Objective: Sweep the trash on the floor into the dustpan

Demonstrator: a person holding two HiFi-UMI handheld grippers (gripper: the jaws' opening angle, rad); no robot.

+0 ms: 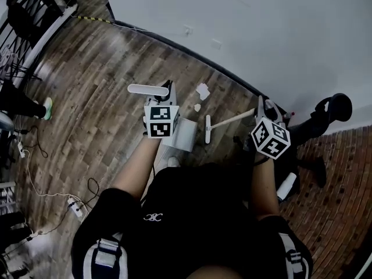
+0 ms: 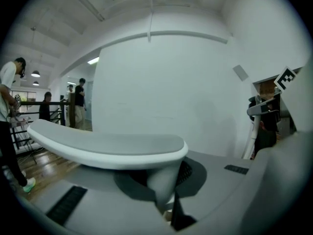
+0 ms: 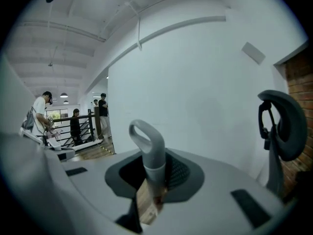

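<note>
My left gripper (image 1: 166, 95) is shut on the stem of the white dustpan's upright handle. The handle's wide top bar (image 1: 148, 89) (image 2: 107, 148) stands above the jaws, and the dustpan's pan (image 1: 185, 135) rests on the wooden floor below. My right gripper (image 1: 264, 107) is shut on the broom's grey looped handle end (image 3: 148, 143). The white broom stick runs down left to the broom head (image 1: 207, 128), just right of the pan. Two white scraps of trash (image 1: 203, 90) (image 1: 197, 107) lie on the floor beyond the pan and broom head.
A white wall with a dark skirting runs diagonally behind the trash. A black office chair (image 1: 328, 112) (image 3: 281, 126) stands at the right on brick-patterned floor. A power strip with cables (image 1: 74, 205) lies at the left. People stand by a railing (image 3: 73, 126) farther off.
</note>
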